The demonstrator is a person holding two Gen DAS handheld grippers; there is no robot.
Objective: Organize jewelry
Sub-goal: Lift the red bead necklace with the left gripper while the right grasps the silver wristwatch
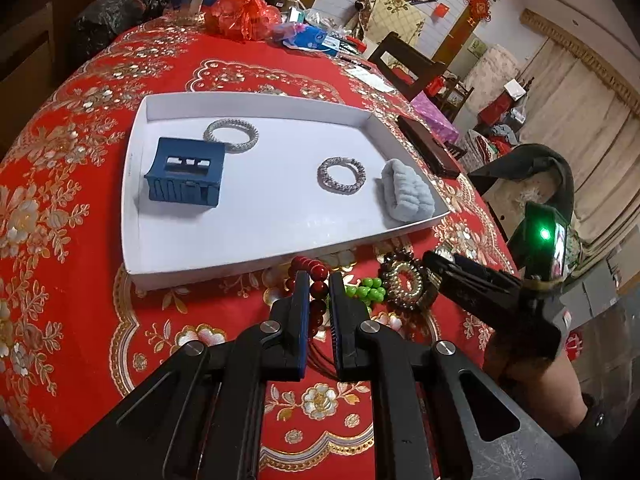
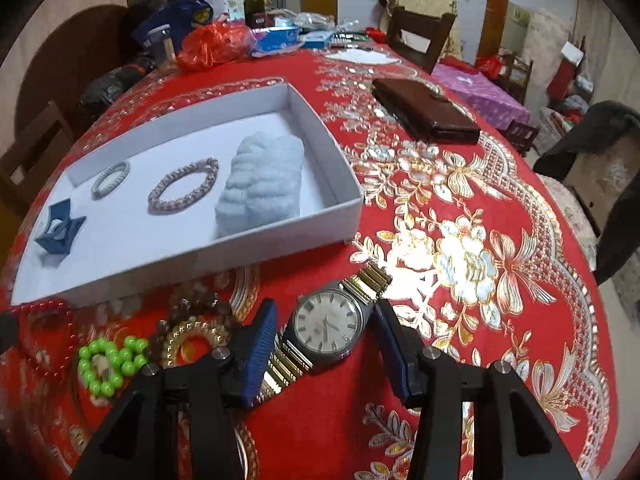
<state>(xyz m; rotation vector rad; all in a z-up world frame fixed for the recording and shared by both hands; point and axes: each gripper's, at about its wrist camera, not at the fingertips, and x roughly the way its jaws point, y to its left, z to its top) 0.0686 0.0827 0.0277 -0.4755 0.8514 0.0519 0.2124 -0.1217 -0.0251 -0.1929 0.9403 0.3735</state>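
Observation:
A white tray (image 1: pixel 136 240) on the red tablecloth holds a blue ring stand (image 1: pixel 185 176), two silver bracelets (image 1: pixel 342 175) (image 1: pixel 231 135) and a pale blue cushion (image 1: pixel 406 192). My left gripper (image 1: pixel 319 280) is shut on a dark red bead bracelet (image 1: pixel 316 270) just in front of the tray. Green beads (image 1: pixel 368 292) and a gold bracelet (image 1: pixel 404 280) lie beside it. My right gripper (image 2: pixel 326 320) is open, its fingers on either side of a silver and gold wristwatch (image 2: pixel 326 324) lying on the cloth. The tray (image 2: pixel 344 216) also shows in the right wrist view.
A brown leather wallet (image 2: pixel 424 110) lies right of the tray. Bags, a bottle (image 2: pixel 255 4) and boxes crowd the table's far end. A wooden chair (image 2: pixel 420 34) stands behind the table. The table edge curves away on the right.

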